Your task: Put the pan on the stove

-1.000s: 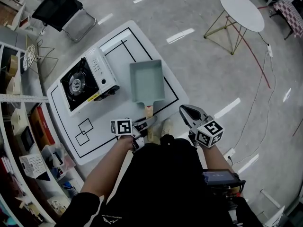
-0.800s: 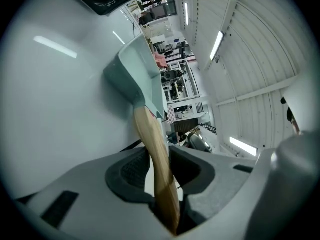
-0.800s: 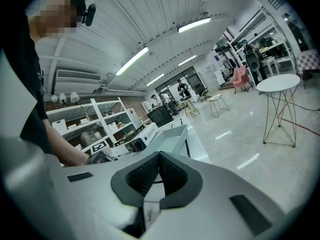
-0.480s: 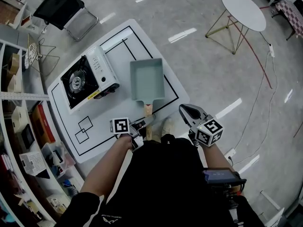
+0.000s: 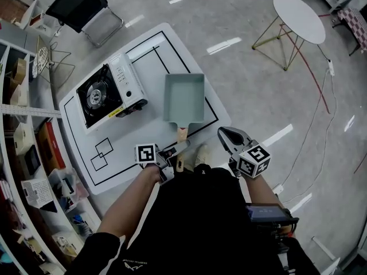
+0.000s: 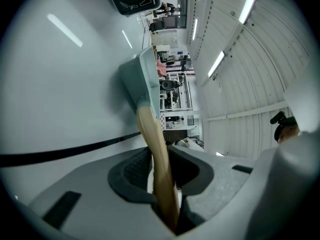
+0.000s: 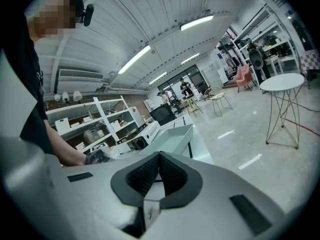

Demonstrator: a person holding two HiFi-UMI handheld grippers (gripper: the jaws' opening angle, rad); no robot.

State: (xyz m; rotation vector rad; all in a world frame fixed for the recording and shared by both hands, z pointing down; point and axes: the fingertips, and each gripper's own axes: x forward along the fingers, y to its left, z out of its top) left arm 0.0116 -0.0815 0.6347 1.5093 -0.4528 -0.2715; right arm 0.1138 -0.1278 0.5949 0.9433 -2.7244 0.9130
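Your left gripper [image 5: 175,149], jaws just closing, clamps the wooden handle [image 5: 182,134] that points back at you from the teal pan [image 5: 184,98] on the white table [image 5: 150,53], with the portable stove [image 5: 109,96] just beside it on its left.

Nothing is legible; the yellow label [image 5: 118,113] on the stove [image 5: 109,96] is too small to read.
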